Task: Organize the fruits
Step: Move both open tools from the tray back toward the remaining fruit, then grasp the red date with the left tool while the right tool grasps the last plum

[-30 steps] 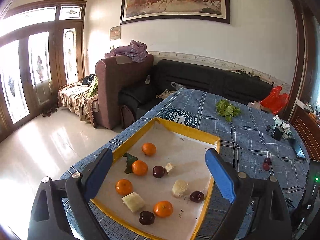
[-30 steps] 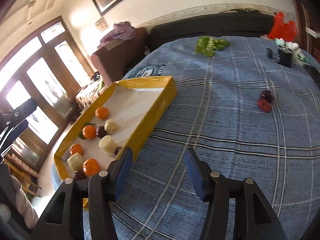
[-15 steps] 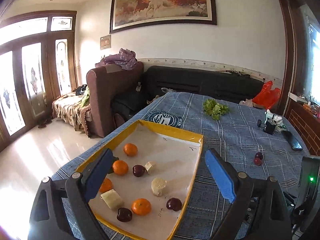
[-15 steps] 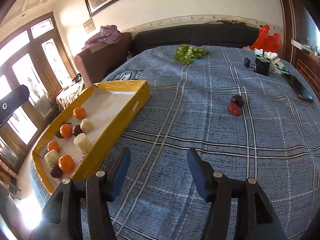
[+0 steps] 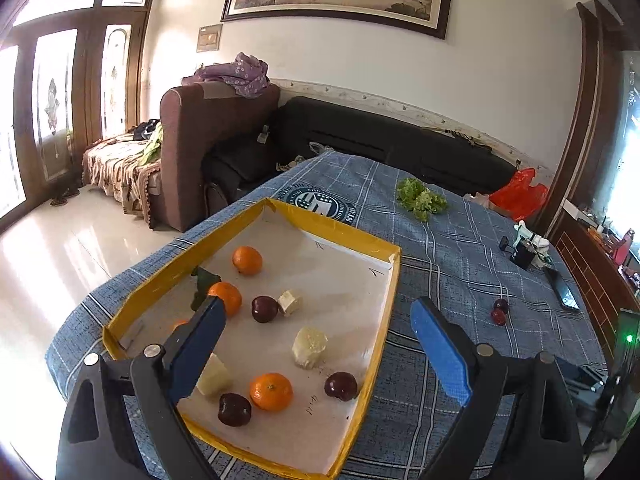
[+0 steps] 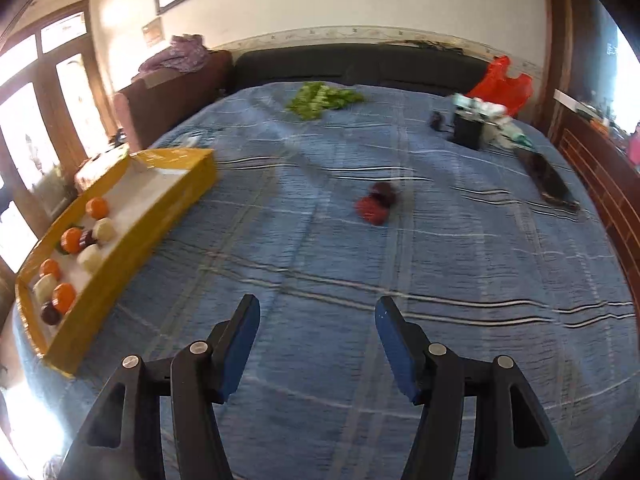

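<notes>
A bench covered in a blue plaid cloth (image 6: 320, 240) fills both views. On its left side sits a shallow yellow tray (image 5: 394, 276) lined with white paper. Inside the tray lie four oranges, one of them (image 5: 271, 392) near the front, three dark red fruits such as the one (image 5: 340, 386) by the right wall, and three pale peeled chunks, one (image 5: 309, 347) near the middle.

The left gripper (image 5: 316, 320) hangs over the near end of the tray with its blue jaws spread wide and nothing between them.

The right gripper (image 6: 316, 320) hovers over bare cloth to the right of the tray, its jaws partly apart, having just been opening, with nothing between them. Farther ahead of it, two small red fruits (image 6: 376, 204) lie touching each other on the cloth, well apart from the tray. A bunch of green leaves (image 6: 320, 98) lies at the far end.
</notes>
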